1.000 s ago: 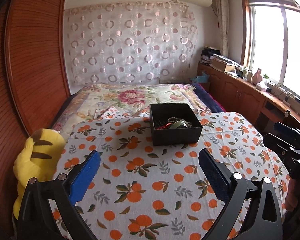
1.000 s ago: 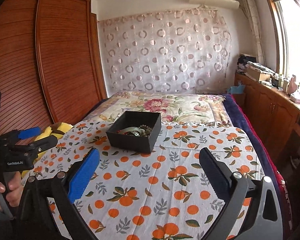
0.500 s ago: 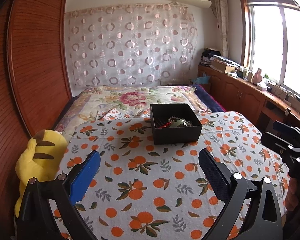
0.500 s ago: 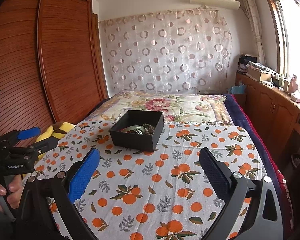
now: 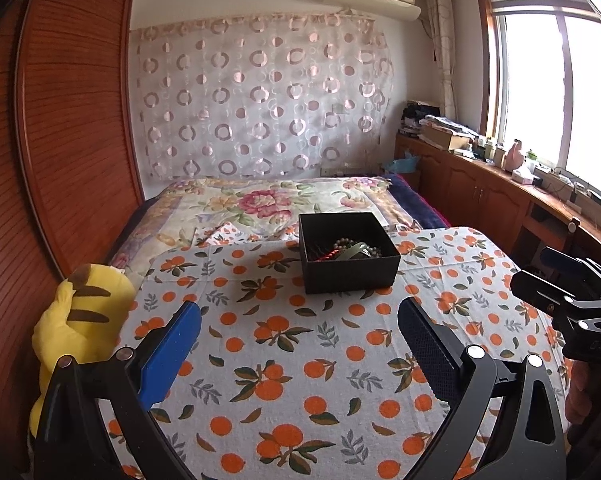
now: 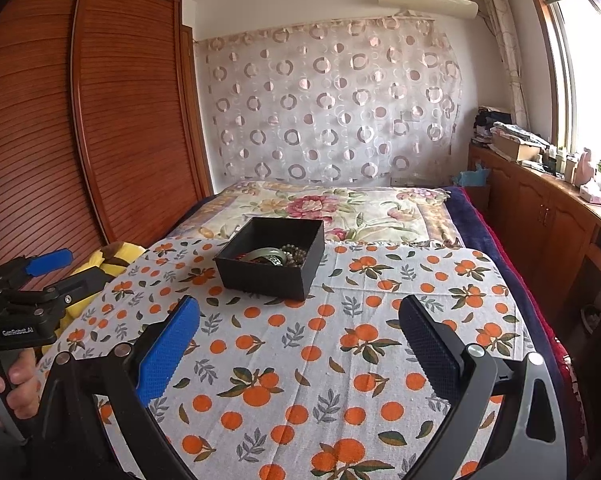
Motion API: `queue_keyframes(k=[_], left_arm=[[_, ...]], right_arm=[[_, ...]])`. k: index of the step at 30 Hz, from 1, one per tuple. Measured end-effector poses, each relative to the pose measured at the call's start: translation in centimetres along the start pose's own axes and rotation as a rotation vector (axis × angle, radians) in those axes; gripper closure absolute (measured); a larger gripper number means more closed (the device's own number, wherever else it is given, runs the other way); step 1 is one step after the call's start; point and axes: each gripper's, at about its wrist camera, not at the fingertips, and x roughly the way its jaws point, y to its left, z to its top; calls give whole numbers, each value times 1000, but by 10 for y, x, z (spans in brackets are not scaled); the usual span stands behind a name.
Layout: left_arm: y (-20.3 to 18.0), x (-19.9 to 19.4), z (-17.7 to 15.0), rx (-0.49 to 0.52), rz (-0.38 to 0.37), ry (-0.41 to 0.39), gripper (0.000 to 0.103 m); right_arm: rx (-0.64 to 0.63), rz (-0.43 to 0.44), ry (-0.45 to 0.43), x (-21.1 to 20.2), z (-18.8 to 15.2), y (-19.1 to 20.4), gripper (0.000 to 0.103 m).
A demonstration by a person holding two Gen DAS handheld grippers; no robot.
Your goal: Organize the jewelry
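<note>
A black open box [image 5: 348, 254] stands on the orange-print tablecloth [image 5: 284, 344] toward the far side. It holds a tangle of jewelry [image 5: 350, 249]: a bead string, a pale green bangle and something red. The box also shows in the right wrist view [image 6: 270, 264] with the jewelry [image 6: 278, 258] inside. My left gripper [image 5: 298, 326] is open and empty, hovering over the near part of the cloth, short of the box. My right gripper [image 6: 298, 320] is open and empty too, at a similar distance. Each gripper shows at the edge of the other's view.
A yellow plush toy [image 5: 76, 320] lies at the table's left edge. A bed with a floral cover [image 5: 260, 204] is behind the table. A wooden wardrobe [image 6: 100, 120] stands on the left, a wooden counter [image 5: 500, 184] with clutter under the window on the right.
Both views have tilted up and drawn back a little, so the box sits slightly farther off. Both grippers stay open and empty.
</note>
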Motion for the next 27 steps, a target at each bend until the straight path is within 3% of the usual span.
queue_keyframes(k=[27], left_arm=[[-5, -6, 3, 9, -1, -17, 8]], right_arm=[[11, 0, -1, 2, -2, -1, 3]])
